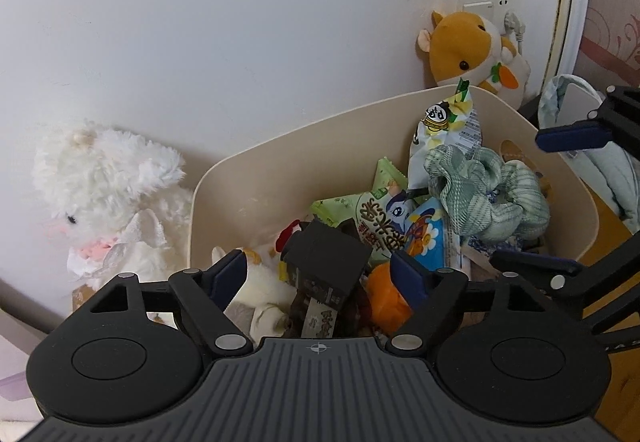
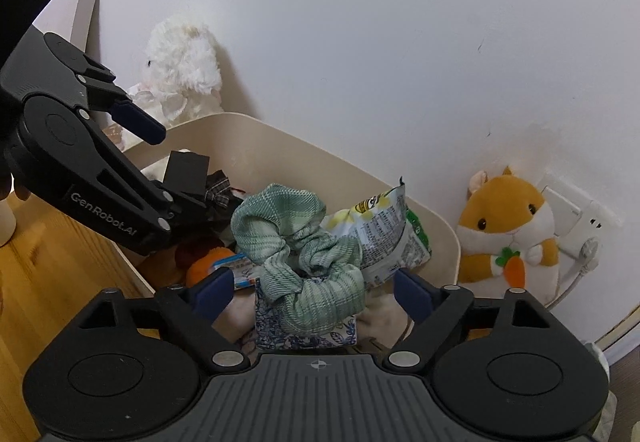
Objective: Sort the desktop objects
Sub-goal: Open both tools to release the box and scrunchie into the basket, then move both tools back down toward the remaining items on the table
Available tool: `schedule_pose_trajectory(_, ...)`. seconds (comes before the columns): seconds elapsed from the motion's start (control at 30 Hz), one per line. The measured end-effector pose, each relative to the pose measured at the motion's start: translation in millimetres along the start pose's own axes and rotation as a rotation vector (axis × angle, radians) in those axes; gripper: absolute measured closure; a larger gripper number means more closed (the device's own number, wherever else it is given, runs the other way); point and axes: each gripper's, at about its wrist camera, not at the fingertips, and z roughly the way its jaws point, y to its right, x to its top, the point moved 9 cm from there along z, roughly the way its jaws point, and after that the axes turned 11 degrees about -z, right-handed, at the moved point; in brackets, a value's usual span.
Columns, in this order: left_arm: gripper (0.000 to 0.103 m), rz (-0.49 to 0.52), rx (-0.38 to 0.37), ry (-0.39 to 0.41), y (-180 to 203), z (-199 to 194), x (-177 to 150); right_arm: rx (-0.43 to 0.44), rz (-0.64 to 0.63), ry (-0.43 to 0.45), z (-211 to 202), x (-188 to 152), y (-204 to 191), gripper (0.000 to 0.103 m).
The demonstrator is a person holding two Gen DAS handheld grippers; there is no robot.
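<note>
A cream plastic bin [image 1: 280,146] holds snack packets [image 1: 372,218], a black box [image 1: 328,262], a green checked scrunchie [image 1: 480,198] and an orange soft thing [image 1: 386,298]. My left gripper [image 1: 320,276] hangs open over the bin's left side. The black box lies between its blue pads with a gap on each side. My right gripper [image 2: 312,292] is open above the scrunchie [image 2: 304,262], which rests on a blue-patterned tissue pack [image 2: 304,338] inside the bin [image 2: 280,130]; its pads do not touch it. The box [image 2: 188,174] also shows in the right wrist view.
A white plush lamb [image 1: 108,194] sits left of the bin against the wall. An orange hamster plush [image 1: 472,50] leans by a wall socket [image 1: 488,6] behind the bin's right corner. Wooden desk [image 2: 48,274] shows beside the bin. Folded pale cloth [image 1: 616,170] lies at far right.
</note>
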Motion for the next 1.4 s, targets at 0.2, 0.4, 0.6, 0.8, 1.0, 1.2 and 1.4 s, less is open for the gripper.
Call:
schedule_pose_trajectory(0.2, 0.023, -0.042, 0.013, 0.006, -5.6, -17.9, -3.7, -0.007, 0.014, 0.022, -15.9, 0.0, 1.6, 0.013)
schedule_pose_trajectory(0.4, 0.023, -0.071, 0.024, 0.021, -7.0, -45.5, -16.9, -0.009, 0.025, 0.065, -41.3, -4.7, 0.8, 0.011)
schedule_pose_trajectory(0.6, 0.023, -0.208, 0.038, -0.014, -7.4, -66.0, -45.0, -0.007, 0.038, 0.069, -63.4, -22.9, -1.5, 0.010)
schedule_pose_trajectory(0.8, 0.023, -0.285, 0.067, -0.059, 1.1, -80.0, -83.1, 0.001, 0.064, 0.036, -74.6, -52.4, -7.9, 0.010)
schedule_pose_trajectory(1.0, 0.023, -0.412, 0.048, -0.145, 16.0, -83.9, -118.8, 0.014, 0.079, 0.004, -79.0, -80.4, -20.3, 0.010)
schedule_pose_trajectory(1.2, 0.023, -0.481, 0.050, -0.229, 36.8, -80.5, -152.4, 0.057, 0.072, -0.026, -85.1, -106.8, -43.1, 0.010)
schedule_pose_trajectory(1.4, 0.023, -0.546, 0.031, -0.305, 58.4, -79.4, -181.0, 0.117, 0.075, -0.074, -85.0, -133.2, -70.9, 0.010)
